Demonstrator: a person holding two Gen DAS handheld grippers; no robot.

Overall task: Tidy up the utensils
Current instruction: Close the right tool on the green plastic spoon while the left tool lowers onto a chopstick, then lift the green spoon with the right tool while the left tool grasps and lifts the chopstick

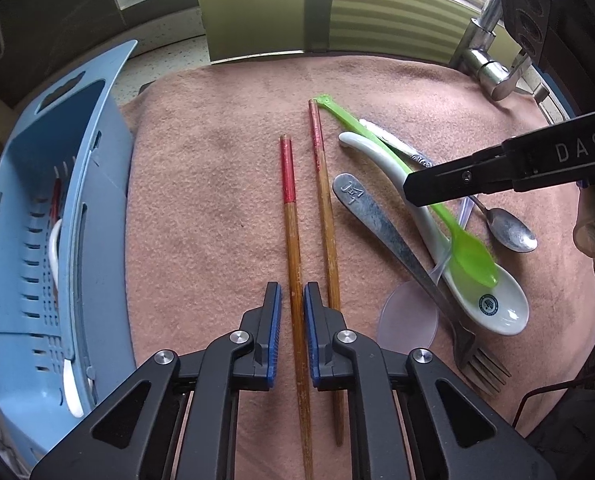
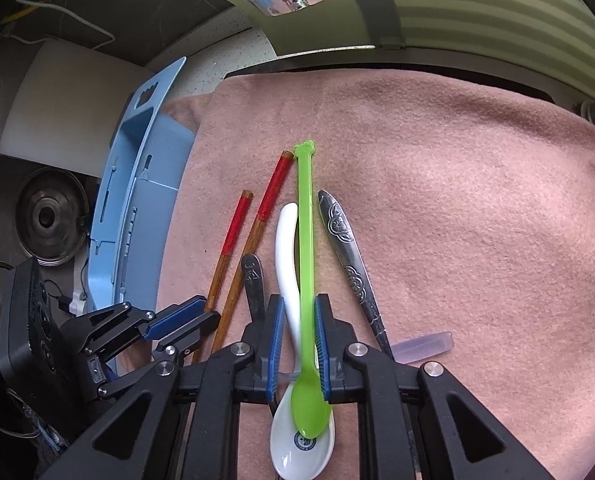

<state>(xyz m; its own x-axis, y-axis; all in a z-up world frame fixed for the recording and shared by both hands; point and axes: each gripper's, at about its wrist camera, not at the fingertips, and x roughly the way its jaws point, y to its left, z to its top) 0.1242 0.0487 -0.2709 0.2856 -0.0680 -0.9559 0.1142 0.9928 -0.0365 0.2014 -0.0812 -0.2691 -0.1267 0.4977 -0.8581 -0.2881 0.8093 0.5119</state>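
A pink towel [image 1: 217,160] carries two red-topped chopsticks [image 1: 293,240], spoons, a metal fork [image 1: 409,264] and a clear lid [image 1: 407,316].

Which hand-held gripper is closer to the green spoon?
Right. The right hand-held gripper has its pads around the green spoon. The left hand-held gripper sits off to the side, around a chopstick.
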